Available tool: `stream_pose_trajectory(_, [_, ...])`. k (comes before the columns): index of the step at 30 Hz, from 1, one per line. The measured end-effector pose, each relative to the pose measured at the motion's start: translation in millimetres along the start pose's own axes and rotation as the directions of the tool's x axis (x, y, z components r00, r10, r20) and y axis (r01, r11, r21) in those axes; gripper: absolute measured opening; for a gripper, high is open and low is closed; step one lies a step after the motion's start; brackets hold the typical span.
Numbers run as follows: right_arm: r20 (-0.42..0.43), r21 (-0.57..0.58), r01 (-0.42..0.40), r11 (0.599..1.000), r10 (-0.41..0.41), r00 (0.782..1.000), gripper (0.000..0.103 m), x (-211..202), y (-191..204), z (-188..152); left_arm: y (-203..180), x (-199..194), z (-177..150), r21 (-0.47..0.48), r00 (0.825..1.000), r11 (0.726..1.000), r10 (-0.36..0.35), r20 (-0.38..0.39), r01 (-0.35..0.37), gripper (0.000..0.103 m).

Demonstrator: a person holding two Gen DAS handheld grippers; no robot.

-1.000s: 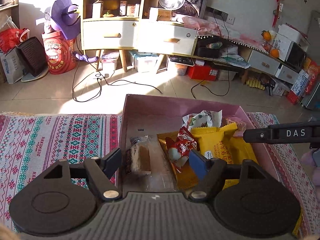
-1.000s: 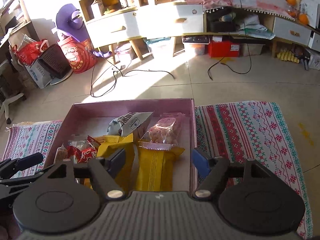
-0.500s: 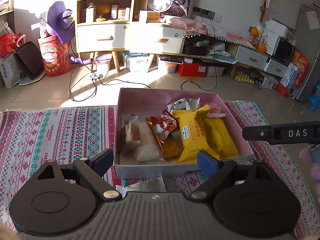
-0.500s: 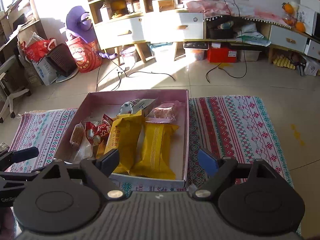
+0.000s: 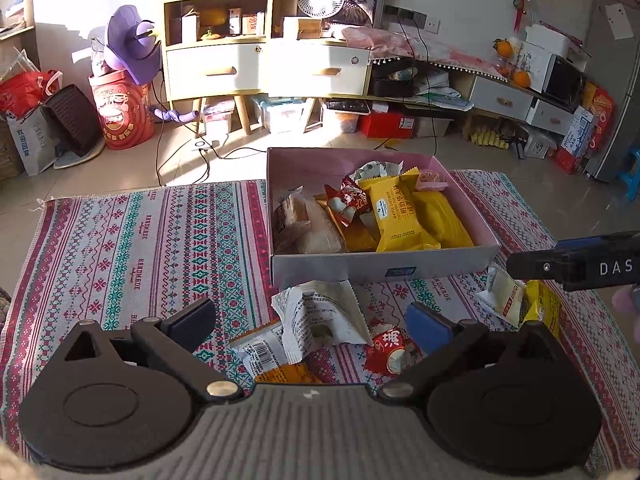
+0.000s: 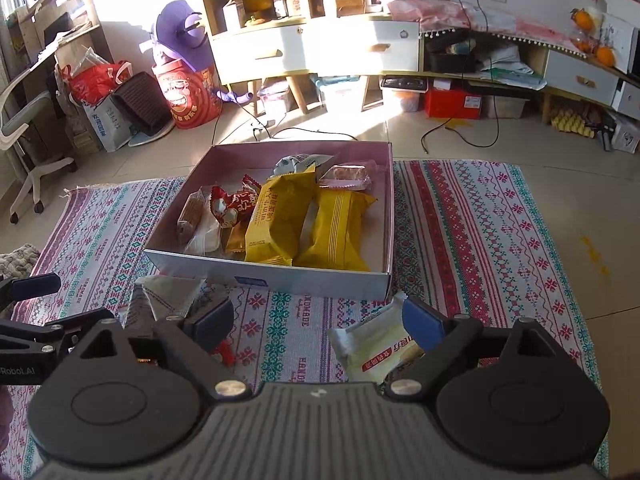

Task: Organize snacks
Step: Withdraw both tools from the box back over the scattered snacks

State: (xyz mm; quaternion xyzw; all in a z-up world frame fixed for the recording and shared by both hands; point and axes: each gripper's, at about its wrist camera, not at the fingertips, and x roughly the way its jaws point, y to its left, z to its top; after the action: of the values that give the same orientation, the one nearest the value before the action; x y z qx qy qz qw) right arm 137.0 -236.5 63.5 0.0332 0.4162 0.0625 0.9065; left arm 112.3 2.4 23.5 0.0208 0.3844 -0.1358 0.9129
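Note:
A pink box on the patterned rug holds several snack packets, among them two yellow ones and a red one. In front of the box lie loose packets: a white one, a red one and a white-and-yellow one. My left gripper hovers over the loose white packet, jaws opening, pressing on nothing. My right gripper hangs above the rug, jaws opening, its right finger beside the white-and-yellow packet without gripping it.
The rug spreads wide to either side of the box. Behind it is tiled floor with cables, then a cabinet with drawers, a red drum and bags. An office chair stands far left.
Both grippers have drawn back from over the box toward the near side of the rug and opened wider. Loose packets in front of the box have come into view.

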Motion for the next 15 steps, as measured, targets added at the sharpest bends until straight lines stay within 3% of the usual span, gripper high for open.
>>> stream_pose_trajectory(15, [-0.007, -0.003, -0.051, 0.999, 0.051, 0.999, 0.095, -6.8, 13.3, -33.2, 26.0, -15.9, -42.2, -0.042, 0.999, 0.999, 0.028, -0.02, -0.029, 0.103])
